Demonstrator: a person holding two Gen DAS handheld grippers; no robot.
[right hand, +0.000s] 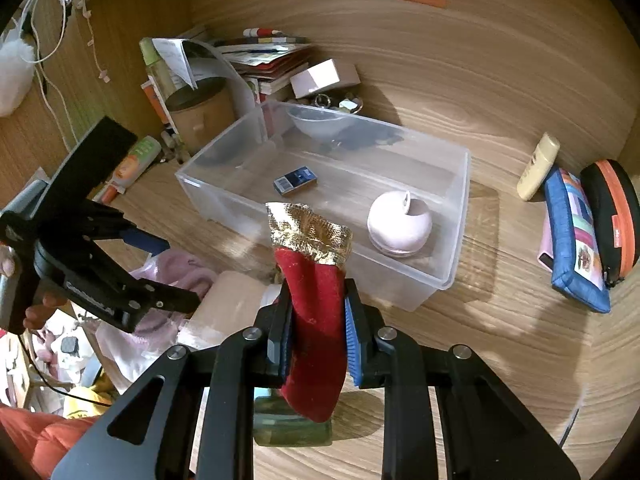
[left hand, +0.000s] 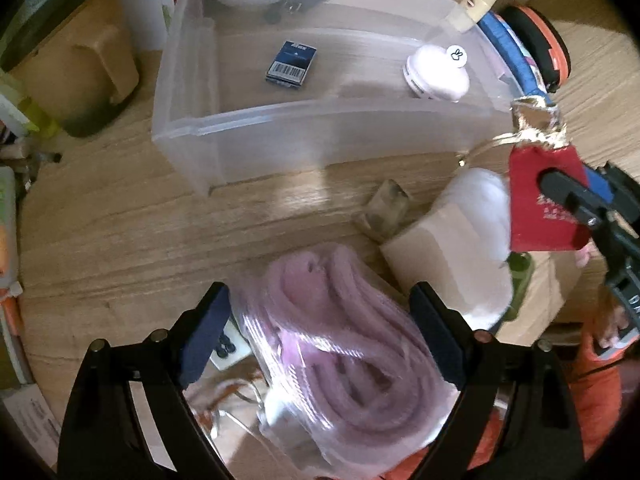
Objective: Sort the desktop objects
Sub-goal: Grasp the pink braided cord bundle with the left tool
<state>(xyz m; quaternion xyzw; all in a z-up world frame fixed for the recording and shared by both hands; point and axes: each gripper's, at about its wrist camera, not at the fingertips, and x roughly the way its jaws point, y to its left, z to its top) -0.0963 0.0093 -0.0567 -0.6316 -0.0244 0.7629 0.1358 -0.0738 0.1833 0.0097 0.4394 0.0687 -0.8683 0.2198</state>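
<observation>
A clear plastic bin (left hand: 248, 124) (right hand: 452, 216) stands on the wooden desk. It holds a small blue box (left hand: 291, 64) (right hand: 295, 180) and a pink round gadget (left hand: 438, 74) (right hand: 400, 224). My left gripper (left hand: 320, 336) (right hand: 176, 272) is open, its fingers on either side of a clear bag of pink cord (left hand: 340, 344). My right gripper (right hand: 316, 320) (left hand: 560, 196) is shut on a red pouch with a gold foil top (right hand: 316, 280) (left hand: 544, 184), held above the desk in front of the bin.
A brown box (left hand: 436, 256) and a white fluffy item (left hand: 480, 208) lie right of the bag. A blue pencil case (right hand: 576, 240), an orange-black case (right hand: 612, 216) and a cream tube (right hand: 538, 166) lie right of the bin. Books, a tan canister (right hand: 202, 114) and bottles stand behind it.
</observation>
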